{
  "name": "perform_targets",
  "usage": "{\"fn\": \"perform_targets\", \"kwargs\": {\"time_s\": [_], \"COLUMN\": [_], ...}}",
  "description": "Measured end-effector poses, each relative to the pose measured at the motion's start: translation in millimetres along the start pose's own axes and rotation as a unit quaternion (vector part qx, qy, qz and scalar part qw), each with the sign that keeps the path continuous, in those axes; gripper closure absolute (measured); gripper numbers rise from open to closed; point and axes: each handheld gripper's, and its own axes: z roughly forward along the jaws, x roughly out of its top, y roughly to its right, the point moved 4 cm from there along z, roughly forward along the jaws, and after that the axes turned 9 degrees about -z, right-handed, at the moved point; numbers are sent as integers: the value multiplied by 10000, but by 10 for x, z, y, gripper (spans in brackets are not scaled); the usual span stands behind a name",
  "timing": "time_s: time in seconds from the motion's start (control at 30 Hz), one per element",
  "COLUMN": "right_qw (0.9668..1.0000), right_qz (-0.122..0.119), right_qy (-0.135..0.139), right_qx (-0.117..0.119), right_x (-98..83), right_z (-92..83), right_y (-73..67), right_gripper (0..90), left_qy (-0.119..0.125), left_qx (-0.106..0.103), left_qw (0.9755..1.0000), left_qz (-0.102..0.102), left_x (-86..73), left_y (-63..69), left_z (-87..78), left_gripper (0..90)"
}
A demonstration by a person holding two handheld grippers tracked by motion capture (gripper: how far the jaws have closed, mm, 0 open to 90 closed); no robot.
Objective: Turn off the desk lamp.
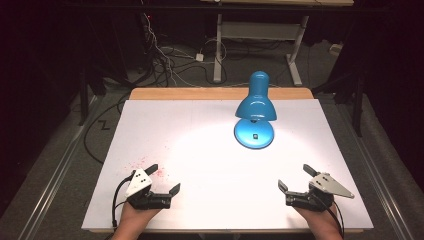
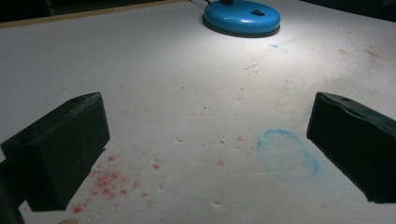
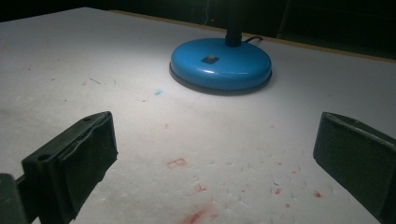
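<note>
fingers [image 2: 60,149] spread, blue lamp [image 1: 255,107] unlabelled

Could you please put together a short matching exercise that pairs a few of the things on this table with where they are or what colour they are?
Things:
1. lamp
2. left gripper
3. right gripper
4. red specks

Descriptions:
A. near edge of the white board, at the person's right, jaws apart
B. blue, standing toward the far side, lit
C. scattered on the board beside the left gripper
D. near edge, at the person's left, jaws apart

Pairs: 1-B, 2-D, 3-A, 4-C
</note>
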Motion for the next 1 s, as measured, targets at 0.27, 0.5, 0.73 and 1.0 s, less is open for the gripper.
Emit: {"fn": "perform_targets", "kwargs": {"time_s": [0.27, 0.5, 0.73, 1.0], "right_qw": [10000, 10000, 10000, 10000], "right_qz": [-26, -44, -17, 20], "right_qy": [48, 22, 14, 6], "right_qx": [-2, 35, 19, 10], "right_x": [28, 26, 21, 10], "right_z": [10, 27, 24, 12], "right_y": [5, -3, 1, 24], "right_gripper": [2, 2, 11, 90], "left_qy": [-40, -31, -23, -70], "left_qx": [-22, -50, -55, -73], "left_qw": [10000, 10000, 10000, 9999], "left_qz": [12, -6, 51, 67], "left_x": [0, 0, -1, -1], "left_y": [4, 0, 6, 9], "left_z": [10, 7, 3, 11], "left_gripper": [0, 0, 0, 0]}}
